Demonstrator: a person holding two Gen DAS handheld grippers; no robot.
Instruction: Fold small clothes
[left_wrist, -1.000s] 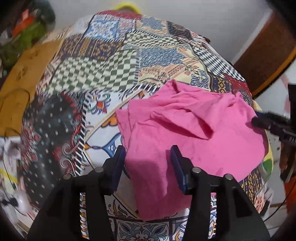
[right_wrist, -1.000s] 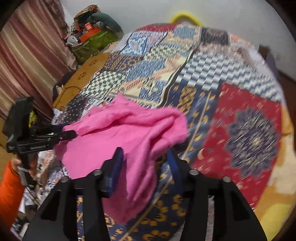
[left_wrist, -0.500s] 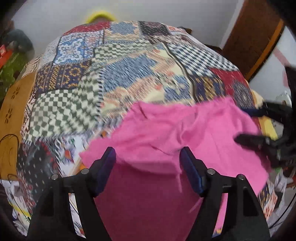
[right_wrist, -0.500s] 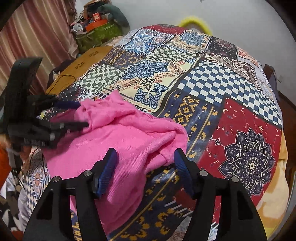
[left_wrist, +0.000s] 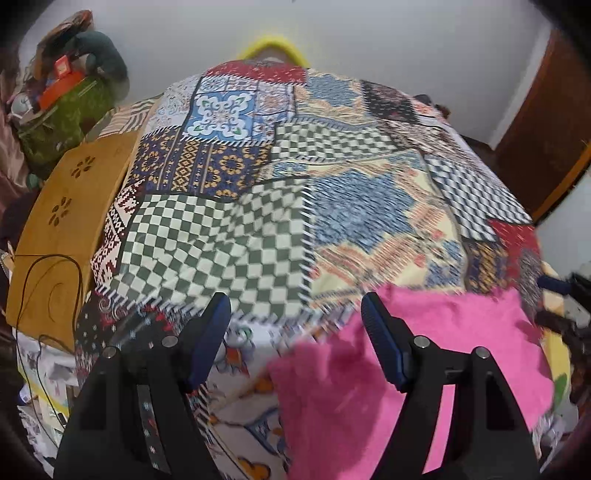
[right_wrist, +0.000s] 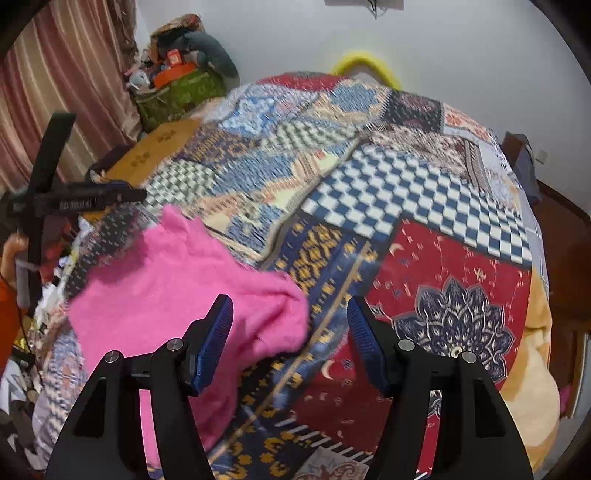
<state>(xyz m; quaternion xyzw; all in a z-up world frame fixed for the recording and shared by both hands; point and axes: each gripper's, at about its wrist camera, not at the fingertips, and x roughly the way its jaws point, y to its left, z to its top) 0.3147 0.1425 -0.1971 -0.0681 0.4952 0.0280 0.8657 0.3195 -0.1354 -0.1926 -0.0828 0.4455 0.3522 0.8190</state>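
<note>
The pink garment (left_wrist: 424, 354) lies loose and rumpled on the patchwork bedspread (left_wrist: 258, 229), at the near edge of the bed, touching neither tool. The left hand-held gripper (left_wrist: 295, 332) hovers over the checkered patch with its fingers spread wide and nothing between them; the garment sits just right of its right finger. The right hand-held gripper (right_wrist: 290, 332) is likewise spread and empty, with the garment's right-hand bulge in front of its left finger and the gap.

Risks from here, as a judgement: the cloth is bunched, with at least one lobe doubled over, so a pinch made now could catch two layers at once and drag the whole heap instead of one edge. Part of the garment seems to hang over the near edge of the bed, though motion blur makes that uncertain; a careless tug could pull it off onto the cluttered floor. A low pinch might also snag the bedspread along with the garment.

Writing: pale lettering runs along the side of the left hand-held gripper in the right wrist view, too small to read. An orange box (right_wrist: 173, 57) on the green bag (right_wrist: 177, 92) carries a white mark, also illegible.
</note>
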